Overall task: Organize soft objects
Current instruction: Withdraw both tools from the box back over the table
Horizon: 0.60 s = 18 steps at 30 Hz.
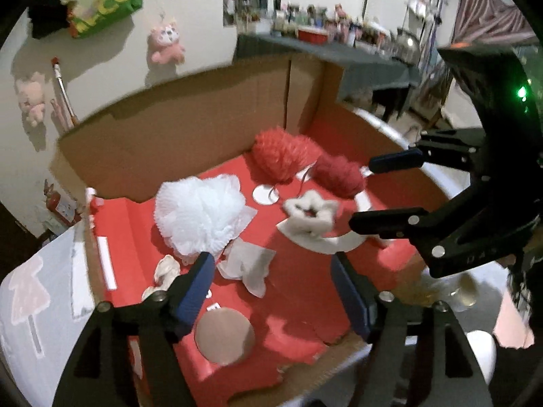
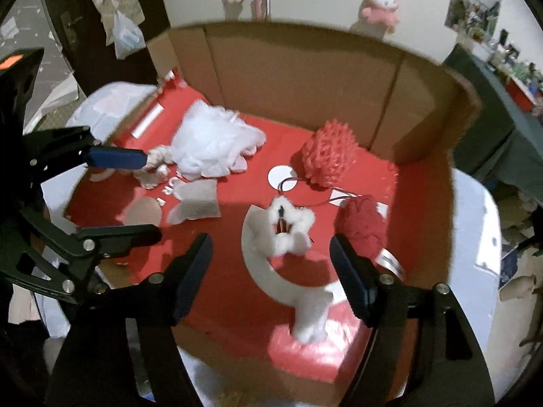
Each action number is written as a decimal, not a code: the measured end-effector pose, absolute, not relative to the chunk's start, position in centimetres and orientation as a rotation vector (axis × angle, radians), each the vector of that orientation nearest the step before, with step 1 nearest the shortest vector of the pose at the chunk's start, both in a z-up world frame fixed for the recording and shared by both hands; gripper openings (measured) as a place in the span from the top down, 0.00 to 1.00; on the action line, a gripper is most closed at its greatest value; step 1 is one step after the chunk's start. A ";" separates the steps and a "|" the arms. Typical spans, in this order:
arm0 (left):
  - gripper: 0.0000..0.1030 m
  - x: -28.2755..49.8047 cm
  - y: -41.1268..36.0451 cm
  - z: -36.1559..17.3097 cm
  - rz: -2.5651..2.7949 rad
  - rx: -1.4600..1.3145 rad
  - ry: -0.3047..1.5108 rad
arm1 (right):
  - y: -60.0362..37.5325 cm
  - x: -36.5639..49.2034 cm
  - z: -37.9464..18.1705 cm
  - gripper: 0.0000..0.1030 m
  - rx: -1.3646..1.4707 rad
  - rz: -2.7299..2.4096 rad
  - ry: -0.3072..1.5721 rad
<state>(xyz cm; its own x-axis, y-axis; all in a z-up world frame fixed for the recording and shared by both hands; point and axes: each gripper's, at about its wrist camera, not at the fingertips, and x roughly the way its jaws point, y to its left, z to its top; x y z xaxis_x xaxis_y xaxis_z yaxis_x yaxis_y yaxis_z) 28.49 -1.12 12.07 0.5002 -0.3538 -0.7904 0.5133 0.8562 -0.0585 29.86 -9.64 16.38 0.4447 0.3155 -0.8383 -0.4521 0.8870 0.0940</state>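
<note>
Red card lines the floor of the cardboard box (image 2: 305, 68), and the soft things lie spread across it. The white pouf (image 1: 200, 217) sits toward the left side, roundish, with no clear long axis. The red pouf (image 2: 329, 154) stands near the back wall, its cord trailing forward over a white disc (image 2: 282, 178). The dark red plush (image 2: 363, 229) lies just right of centre, its long axis running from back to front, a white tag at its near end. The white scrunchie (image 2: 288, 229) lies flat between them, its ring opening facing up, resting on a white crescent mark (image 2: 271, 278).

The left gripper (image 1: 271, 288) hangs over the box's near left part, tilted down toward the floor, jaws spread wide and holding nothing. The right gripper (image 2: 271, 268) hovers above the scrunchie, also pitched downward, fingers (image 2: 193, 271) wide apart and empty; its right finger stands just beside the plush
</note>
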 end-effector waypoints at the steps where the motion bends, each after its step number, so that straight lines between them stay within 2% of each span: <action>1: 0.23 27.6 -0.9 12.8 -0.524 0.176 0.883 | -9.9 29.5 16.9 0.27 -0.145 0.469 0.984; 11: 0.00 17.7 1.0 19.1 -0.455 0.087 0.603 | -12.4 20.2 23.9 0.17 -0.091 0.405 0.755; 18: 0.00 10.8 1.4 19.7 -0.368 0.072 0.448 | -13.1 11.9 26.7 0.09 -0.053 0.369 0.574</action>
